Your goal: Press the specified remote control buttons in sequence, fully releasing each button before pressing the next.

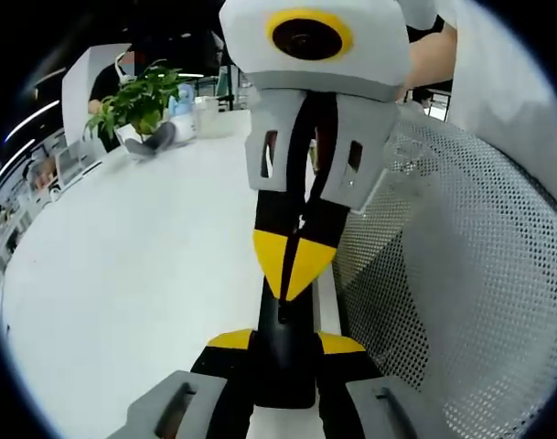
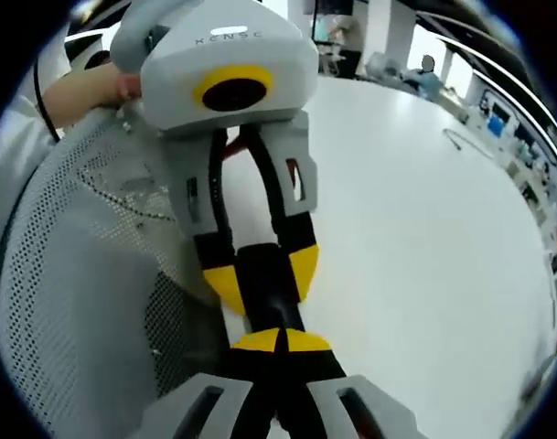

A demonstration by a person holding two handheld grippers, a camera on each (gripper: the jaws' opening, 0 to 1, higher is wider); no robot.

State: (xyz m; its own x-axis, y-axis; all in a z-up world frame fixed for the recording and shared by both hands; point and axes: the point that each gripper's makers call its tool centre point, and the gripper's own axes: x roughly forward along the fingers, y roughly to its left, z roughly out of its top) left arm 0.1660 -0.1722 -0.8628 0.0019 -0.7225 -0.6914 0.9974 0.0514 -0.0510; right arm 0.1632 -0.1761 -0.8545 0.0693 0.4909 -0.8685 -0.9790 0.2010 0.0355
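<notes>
We hold the black remote control (image 1: 284, 352) between our left gripper (image 1: 285, 340), jaws spread around it, and our right gripper (image 2: 280, 341), closed tips touching it, above the white table (image 1: 141, 274) beside a mesh chair back (image 1: 461, 274). A potted plant (image 1: 139, 102) stands far back.

White table (image 1: 132, 274) with potted plant (image 1: 141, 101) at far edge.

Remote control (image 1: 284, 352): black, long slab. Left gripper (image 1: 284, 340): grey body, black fingers, yellow tips (image 1: 229, 339). Right gripper (image 2: 280, 340): same grey, black, yellow scheme; its housing white-grey with yellow ring. Table (image 1: 141, 274): plain white. Mesh basket (image 1: 461, 274): white, pattern of fine round perforations, dark showing through holes. Potted plant (image 1: 141, 101): green leaves. Sleeve (image 1: 507, 82): white.
</notes>
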